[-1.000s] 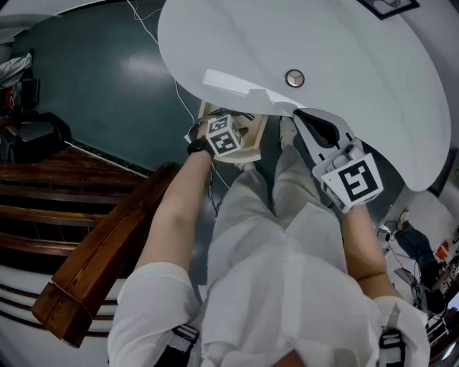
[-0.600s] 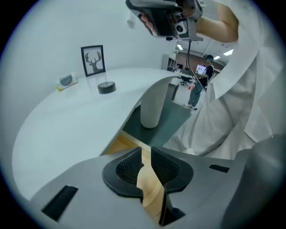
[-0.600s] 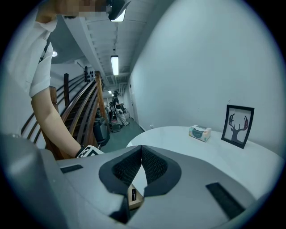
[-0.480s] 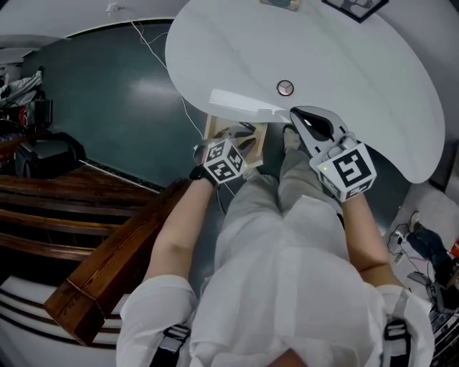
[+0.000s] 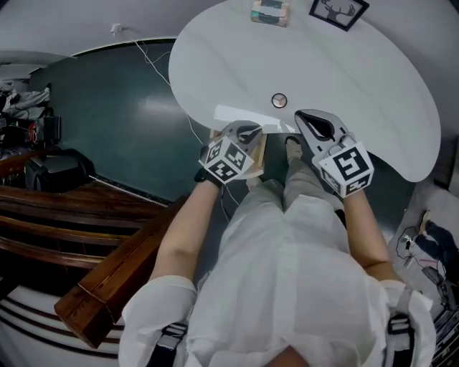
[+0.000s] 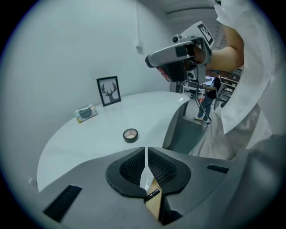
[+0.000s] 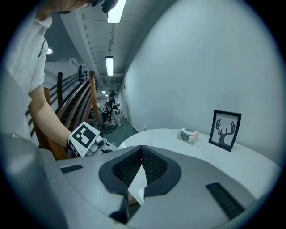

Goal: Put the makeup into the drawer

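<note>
A small round makeup compact (image 5: 279, 101) lies on the white table (image 5: 373, 86), near its front edge; in the left gripper view the compact (image 6: 130, 134) sits just beyond my jaws. Below that edge a drawer (image 5: 256, 152) with a wooden inside stands pulled out. My left gripper (image 5: 242, 134) hangs over the drawer, short of the compact; its jaws have just been closing and now meet with nothing between them. My right gripper (image 5: 318, 123) is beside it at the table edge, shut and empty. From the left gripper view, the right gripper (image 6: 178, 56) shows high up.
A framed deer picture (image 5: 338, 12) and a small tissue box (image 5: 270, 12) stand at the table's far side. Wooden stair rails (image 5: 86, 236) run at the left. A cable (image 5: 154, 43) trails over the dark green floor. Bags and cables lie at the right (image 5: 430, 244).
My left gripper has risen out of the drawer to the table's front edge. The right gripper has shifted slightly up toward the table.
</note>
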Action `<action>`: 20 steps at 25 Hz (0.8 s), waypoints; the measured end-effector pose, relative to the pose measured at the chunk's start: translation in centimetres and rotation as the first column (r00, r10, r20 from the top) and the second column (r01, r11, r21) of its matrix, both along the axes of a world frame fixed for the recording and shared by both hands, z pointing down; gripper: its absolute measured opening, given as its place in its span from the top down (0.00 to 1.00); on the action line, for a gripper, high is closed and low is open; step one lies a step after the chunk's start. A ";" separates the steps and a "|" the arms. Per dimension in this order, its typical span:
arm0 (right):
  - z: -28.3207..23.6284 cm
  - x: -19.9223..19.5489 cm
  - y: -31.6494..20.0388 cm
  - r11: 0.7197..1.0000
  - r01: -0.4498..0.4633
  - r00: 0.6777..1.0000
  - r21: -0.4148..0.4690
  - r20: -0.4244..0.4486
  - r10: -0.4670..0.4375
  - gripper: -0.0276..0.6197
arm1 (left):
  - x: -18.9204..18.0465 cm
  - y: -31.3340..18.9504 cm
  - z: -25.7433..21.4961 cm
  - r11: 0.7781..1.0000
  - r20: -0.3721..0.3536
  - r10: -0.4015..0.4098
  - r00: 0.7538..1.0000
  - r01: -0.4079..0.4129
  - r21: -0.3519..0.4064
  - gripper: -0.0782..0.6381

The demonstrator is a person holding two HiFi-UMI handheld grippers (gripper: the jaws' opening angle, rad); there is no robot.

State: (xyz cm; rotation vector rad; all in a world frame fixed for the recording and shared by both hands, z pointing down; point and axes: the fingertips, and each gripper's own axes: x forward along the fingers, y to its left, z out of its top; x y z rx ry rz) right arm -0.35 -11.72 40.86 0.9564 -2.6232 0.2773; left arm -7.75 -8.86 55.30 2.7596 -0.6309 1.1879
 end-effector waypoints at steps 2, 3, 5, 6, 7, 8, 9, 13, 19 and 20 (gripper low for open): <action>0.1 0.5 -0.4 1.000 -0.009 1.000 0.001 -0.004 0.009 0.94 | 0.5 -1.2 -0.4 1.000 -0.005 -0.011 1.000 0.011 0.006 0.84; 0.1 0.7 -0.6 1.000 -0.014 1.000 -0.002 -0.002 0.014 0.94 | 0.7 -1.7 -0.6 1.000 -0.010 -0.021 1.000 0.022 0.006 0.84; 0.1 1.2 -1.0 1.000 -0.026 1.000 -0.010 0.002 0.026 0.94 | 1.2 -2.7 -0.8 0.999 -0.023 -0.043 0.999 0.043 0.003 0.84; 0.2 1.5 -1.1 0.999 -0.031 1.000 -0.013 0.002 0.031 0.94 | 1.4 -3.1 -0.9 0.999 -0.027 -0.049 0.998 0.049 0.000 0.84; 0.2 1.7 -1.3 0.999 -0.037 0.999 -0.014 0.002 0.037 0.94 | 1.7 -3.4 -0.9 0.999 -0.027 -0.051 0.998 0.051 -0.001 0.84; 0.2 2.0 -1.5 0.999 -0.042 0.999 -0.014 0.000 0.042 0.94 | 2.0 -3.7 -0.9 0.999 -0.026 -0.049 0.998 0.049 -0.002 0.84; 0.2 2.4 -1.6 0.999 -0.046 0.999 -0.014 -0.001 0.046 0.94 | 2.3 -4.0 -0.9 0.999 -0.023 -0.047 0.999 0.047 -0.003 0.84; 0.1 3.6 -2.2 0.998 -0.062 0.998 -0.017 -0.004 0.062 0.94 | 3.5 -5.2 -0.8 0.999 -0.007 -0.038 0.999 0.038 -0.014 0.79; 0.4 5.1 -3.0 0.996 -0.083 0.997 -0.027 -0.004 0.083 0.94 | 5.1 -6.7 0.2 0.999 0.018 -0.019 1.000 0.020 -0.025 0.64; 0.5 5.2 -3.0 0.996 -0.086 0.996 -0.029 -0.004 0.085 0.94 | 5.4 -6.9 0.4 0.999 0.022 -0.017 1.000 0.018 -0.029 0.62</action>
